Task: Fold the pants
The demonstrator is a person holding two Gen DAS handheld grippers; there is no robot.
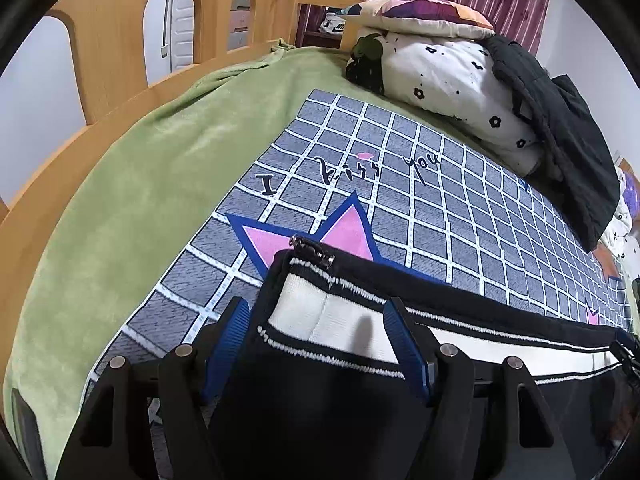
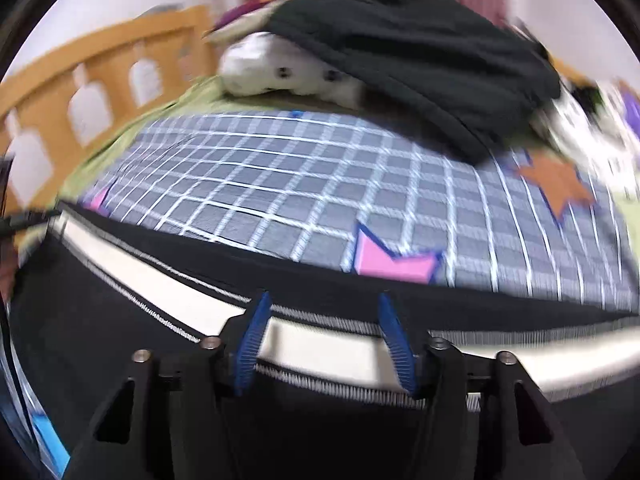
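I have the pants (image 1: 320,412) by their waistband (image 1: 348,320), one tool near each end, and as far as I can judge the folding has barely begun: the band is stretched out between my two hands, and I see no crease or doubled layer in the cloth yet. The legs hang or lie below my tools, out of sight, so every fold seems to be left to do.

My left gripper (image 1: 316,344) has its blue ribbed pads spread, with the left end of the waistband lying between them; neither pad presses the cloth, so the jaws stand apart. My right gripper (image 2: 324,344) looks the same, pads wide with the band running across between them, though that view is smeared by motion and I may be missing a light contact.

The pants are black, a soft knit, with a broad cream elastic band edged in fine black-and-white zigzag stitching. A small metal clasp (image 1: 312,248) sits at the band's corner just ahead of my left tool.

Ahead of both tools spreads the grey checked mat (image 1: 400,200), flat and smooth, printed with pink stars, lying on a fuzzy green blanket (image 1: 140,184). Farther ahead a puffy white quilt (image 1: 448,80) carries a crumpled black garment (image 2: 400,52).
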